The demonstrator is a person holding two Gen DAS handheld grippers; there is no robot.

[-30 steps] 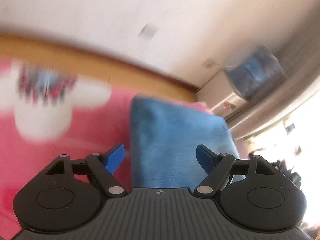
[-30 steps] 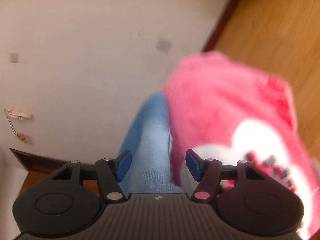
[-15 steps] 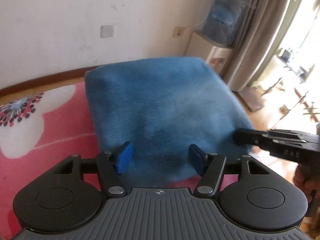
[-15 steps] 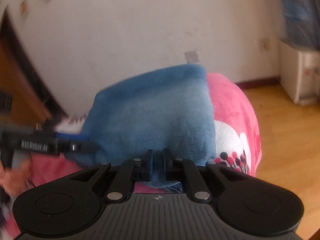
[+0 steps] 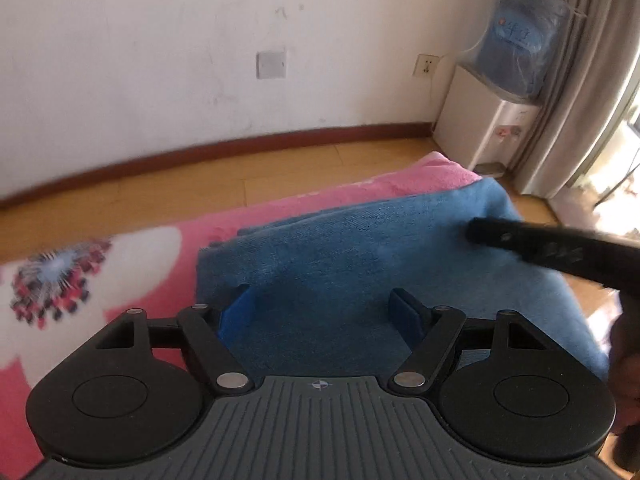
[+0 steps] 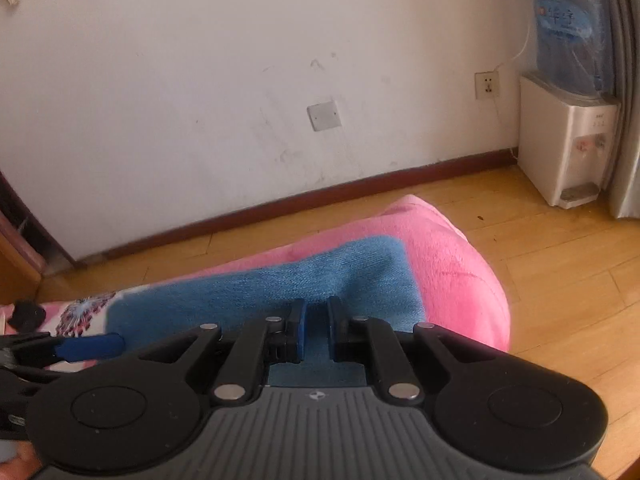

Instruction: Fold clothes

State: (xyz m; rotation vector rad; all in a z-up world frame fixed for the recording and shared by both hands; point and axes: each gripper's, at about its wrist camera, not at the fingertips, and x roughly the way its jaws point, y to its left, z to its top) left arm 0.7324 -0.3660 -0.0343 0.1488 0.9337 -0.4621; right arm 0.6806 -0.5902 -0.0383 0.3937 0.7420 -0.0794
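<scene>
Blue cloth lies ahead, long axis left-right; left fingers spread over near edge; right fingers nearly closed, pinching cloth.

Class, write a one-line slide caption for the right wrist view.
Right gripper nearly shut on the folded blue cloth lying on a pink blanket.

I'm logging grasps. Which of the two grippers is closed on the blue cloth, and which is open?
The right gripper: its fingers are nearly together, pinching the blue cloth's edge. The left gripper has its fingers spread wide over the cloth, gripping nothing.
</scene>
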